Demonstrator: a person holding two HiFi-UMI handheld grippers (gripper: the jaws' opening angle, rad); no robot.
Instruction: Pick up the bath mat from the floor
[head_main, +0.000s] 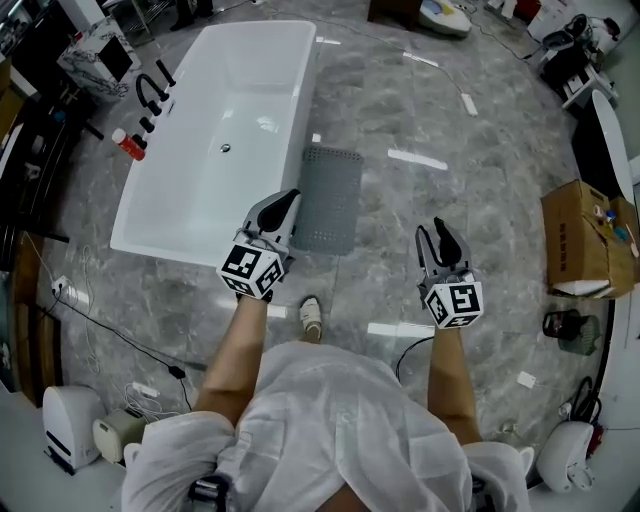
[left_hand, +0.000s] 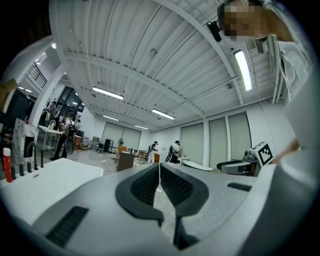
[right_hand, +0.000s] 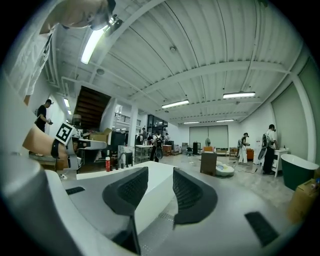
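Below, bath mat (head_main: 327, 198) beside bathtub (head_main: 225, 130); left gripper (head_main: 289, 197) closed, right gripper (head_main: 431, 229) parted

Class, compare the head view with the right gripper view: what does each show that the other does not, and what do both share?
Head view only: the person's shoe and the bathtub drain. Right gripper view only: ceiling lights and distant people. Both: the white bathtub, the grey bath mat beside it, the red bottle and the left gripper.
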